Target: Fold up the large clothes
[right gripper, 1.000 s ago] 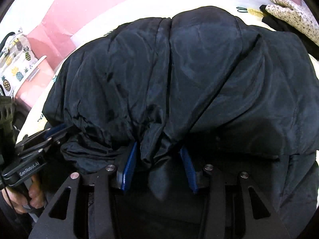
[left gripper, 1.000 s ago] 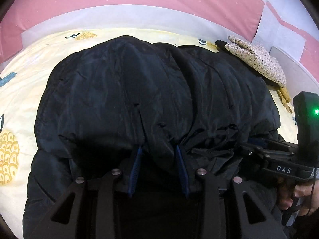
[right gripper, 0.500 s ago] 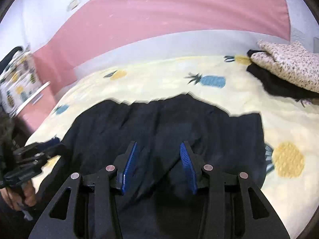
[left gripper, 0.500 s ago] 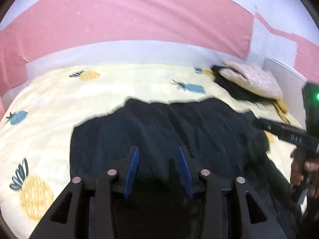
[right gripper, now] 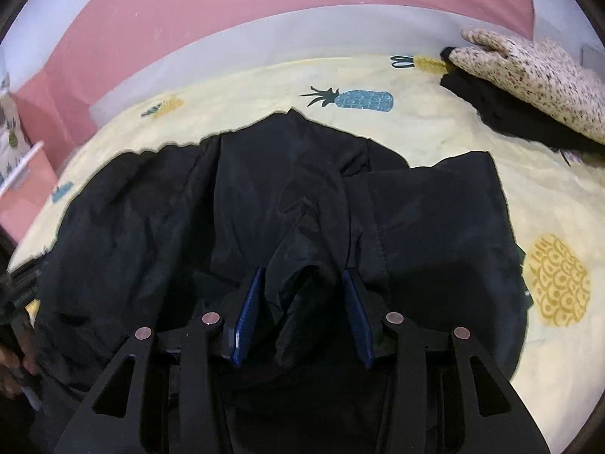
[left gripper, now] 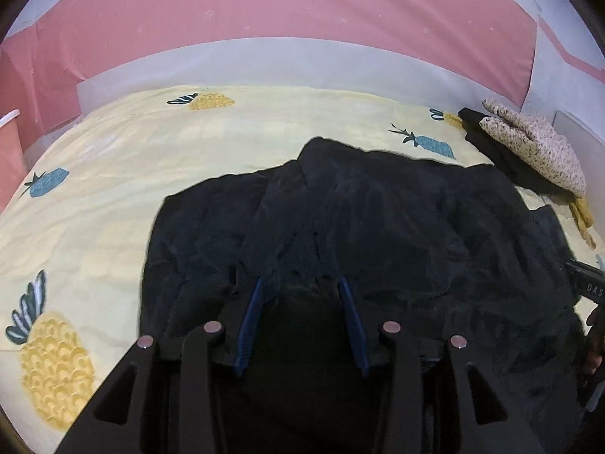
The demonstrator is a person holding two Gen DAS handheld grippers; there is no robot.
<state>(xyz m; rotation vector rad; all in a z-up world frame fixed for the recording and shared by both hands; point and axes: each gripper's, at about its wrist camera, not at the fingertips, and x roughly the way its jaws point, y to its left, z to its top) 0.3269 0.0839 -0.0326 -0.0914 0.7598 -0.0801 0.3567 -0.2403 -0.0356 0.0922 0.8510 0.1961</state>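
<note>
A large black padded jacket [left gripper: 359, 227] lies spread on the yellow pineapple-print bed sheet [left gripper: 113, 174]; it also fills the right wrist view [right gripper: 264, 204]. My left gripper [left gripper: 302, 291] is at the jacket's near edge, with dark fabric bunched between its blue pads. My right gripper [right gripper: 304, 283] is likewise at the near edge, with a fold of the jacket held between its blue pads. The right gripper's body shows at the right edge of the left view [left gripper: 588, 287]. The jacket's near part is hidden under the gripper frames.
A speckled cream garment [left gripper: 533, 143] lies on dark clothing [right gripper: 510, 113] at the bed's far right corner. A pink and white wall [left gripper: 302, 19] runs behind the bed. A pineapple-print bag [right gripper: 11, 128] stands at the left.
The jacket was lifted and bulging in front of both cameras; it has since been swung forward and laid flat on the sheet. Both grippers keep fabric between their pads.
</note>
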